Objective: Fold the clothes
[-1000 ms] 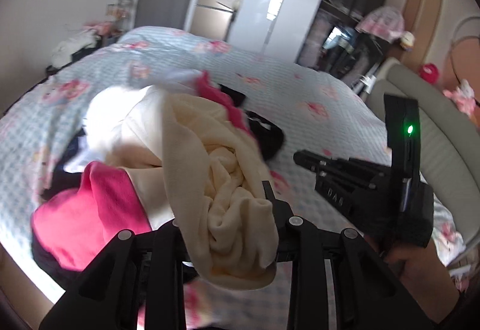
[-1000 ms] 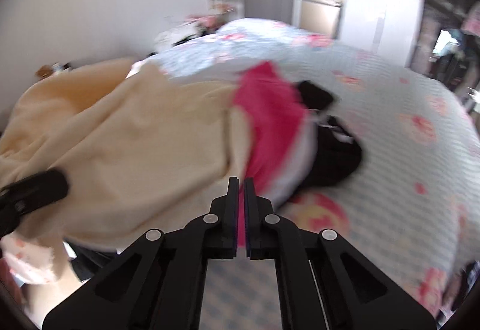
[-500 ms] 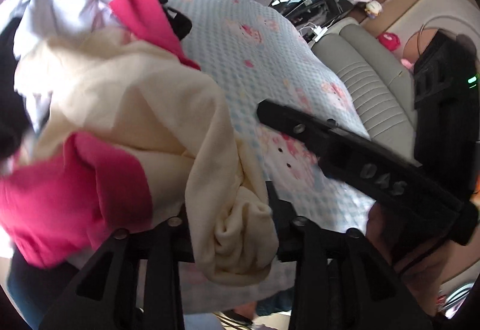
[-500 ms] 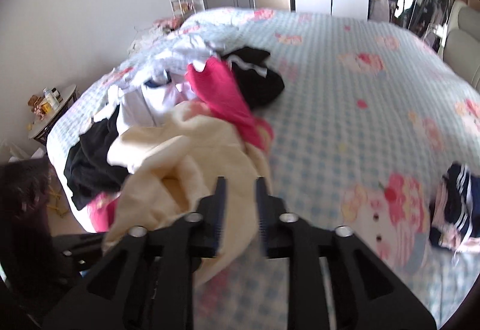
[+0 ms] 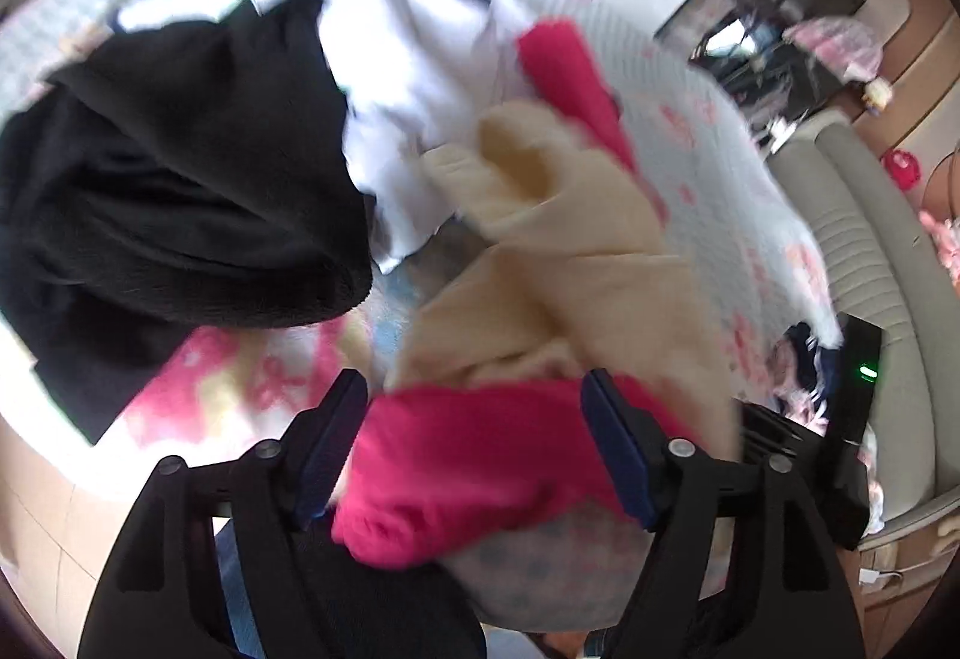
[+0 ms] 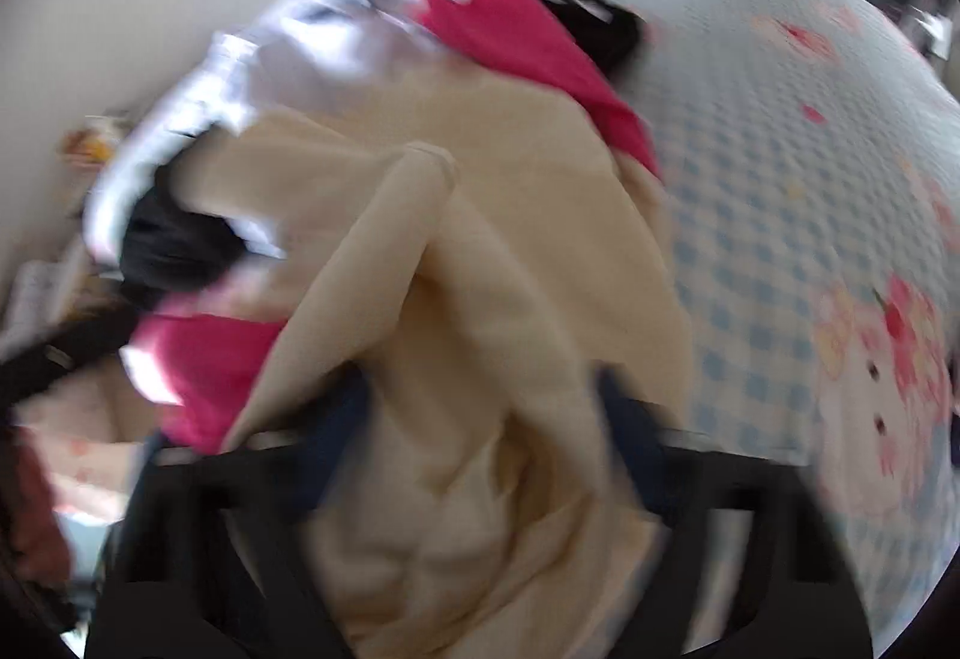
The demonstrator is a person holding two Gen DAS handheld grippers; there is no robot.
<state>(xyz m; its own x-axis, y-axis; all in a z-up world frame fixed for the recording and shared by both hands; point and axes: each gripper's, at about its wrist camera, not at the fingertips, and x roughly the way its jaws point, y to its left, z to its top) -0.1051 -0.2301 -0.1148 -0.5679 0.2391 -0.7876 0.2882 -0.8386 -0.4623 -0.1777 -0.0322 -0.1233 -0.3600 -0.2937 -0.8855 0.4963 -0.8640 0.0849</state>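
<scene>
A heap of cream, pink, black and white clothes (image 5: 540, 215) blocks the checked cartoon-print bedspread's (image 6: 798, 191) near edge. Beyond the heap's right side, the bedspread lies bare.

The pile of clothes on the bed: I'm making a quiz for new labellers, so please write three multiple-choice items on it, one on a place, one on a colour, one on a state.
1. Where does the black garment lie in the left wrist view?
A. left of the cream garment
B. on the sofa
C. under the bed

2. What colour is the cloth between the left gripper fingers?
A. green
B. pink
C. grey

3. In what state is the cream garment?
A. neatly folded
B. on a hanger
C. crumpled

Answers:
1 A, it fills the left side, the cream garment to its right.
2 B, the pink garment sits between the opening jaws.
3 C, it lies in loose bunched folds.
</scene>
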